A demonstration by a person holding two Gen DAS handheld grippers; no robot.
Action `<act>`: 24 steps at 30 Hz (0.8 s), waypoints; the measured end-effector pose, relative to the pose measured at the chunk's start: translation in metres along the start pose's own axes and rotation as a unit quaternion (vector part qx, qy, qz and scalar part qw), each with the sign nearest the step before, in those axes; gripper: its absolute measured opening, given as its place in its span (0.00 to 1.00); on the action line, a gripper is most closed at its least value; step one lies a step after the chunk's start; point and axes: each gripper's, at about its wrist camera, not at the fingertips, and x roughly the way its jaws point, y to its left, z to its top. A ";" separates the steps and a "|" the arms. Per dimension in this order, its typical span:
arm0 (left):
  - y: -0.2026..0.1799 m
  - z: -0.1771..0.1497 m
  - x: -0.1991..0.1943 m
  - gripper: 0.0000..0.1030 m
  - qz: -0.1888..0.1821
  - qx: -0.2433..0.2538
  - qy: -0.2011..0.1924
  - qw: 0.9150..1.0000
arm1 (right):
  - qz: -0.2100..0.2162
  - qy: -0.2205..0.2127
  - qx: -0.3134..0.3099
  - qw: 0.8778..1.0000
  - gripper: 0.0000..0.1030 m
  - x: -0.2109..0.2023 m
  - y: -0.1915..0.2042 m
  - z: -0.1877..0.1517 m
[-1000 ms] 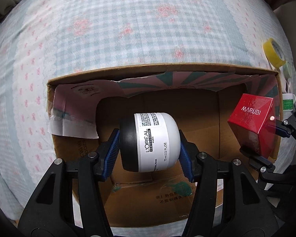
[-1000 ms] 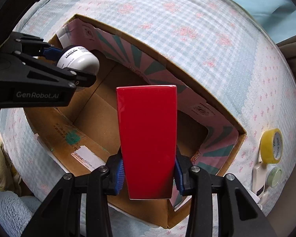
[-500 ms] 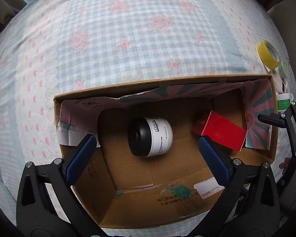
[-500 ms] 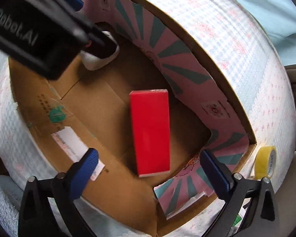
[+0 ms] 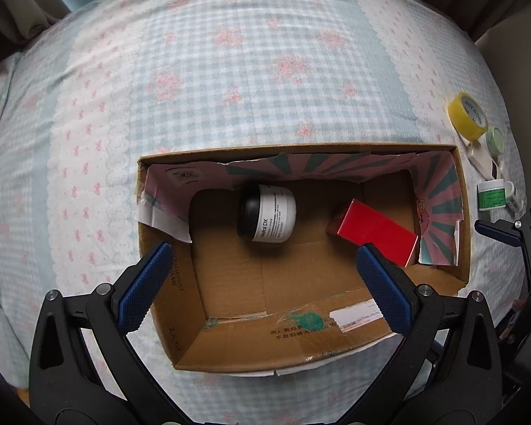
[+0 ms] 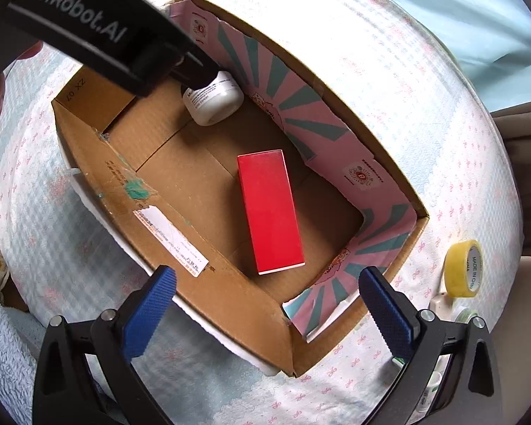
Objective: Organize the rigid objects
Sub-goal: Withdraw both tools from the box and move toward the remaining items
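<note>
An open cardboard box (image 5: 251, 350) (image 6: 99, 184) sits on a checked bedspread. Inside it a white jar with a black lid (image 5: 267, 213) (image 6: 214, 101) lies on its side near the far wall. A red carton (image 5: 373, 231) (image 6: 269, 210) lies flat on the box floor to the jar's right. My left gripper (image 5: 265, 285) is open and empty above the box's near wall. My right gripper (image 6: 269, 310) is open and empty above the box's near right corner. The left gripper's body (image 6: 88, 28) hides part of the jar in the right wrist view.
To the right of the box lie a yellow tape roll (image 5: 469, 117) (image 6: 463, 269), a small pale green pot (image 5: 495, 140), a white flat item (image 5: 485, 163) and a white jar with a green label (image 5: 492, 195). The right gripper's fingers (image 5: 495, 228) show at the left view's right edge.
Both grippers have opened and let go: the jar and the red carton now lie in the box. Both grippers have drawn back and up; the jar has rolled toward the far wall.
</note>
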 end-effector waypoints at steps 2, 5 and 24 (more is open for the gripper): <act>0.002 -0.005 -0.014 1.00 0.002 -0.002 -0.011 1.000 | 0.000 -0.004 0.016 1.000 1.00 -0.011 0.001 0.003; 0.006 -0.012 -0.036 1.00 0.016 -0.005 -0.028 0.999 | -0.003 -0.010 0.037 0.999 1.00 -0.026 -0.003 0.004; -0.057 -0.063 -0.140 1.00 -0.004 0.056 -0.114 0.992 | -0.046 -0.093 0.300 0.948 1.00 -0.166 -0.056 -0.090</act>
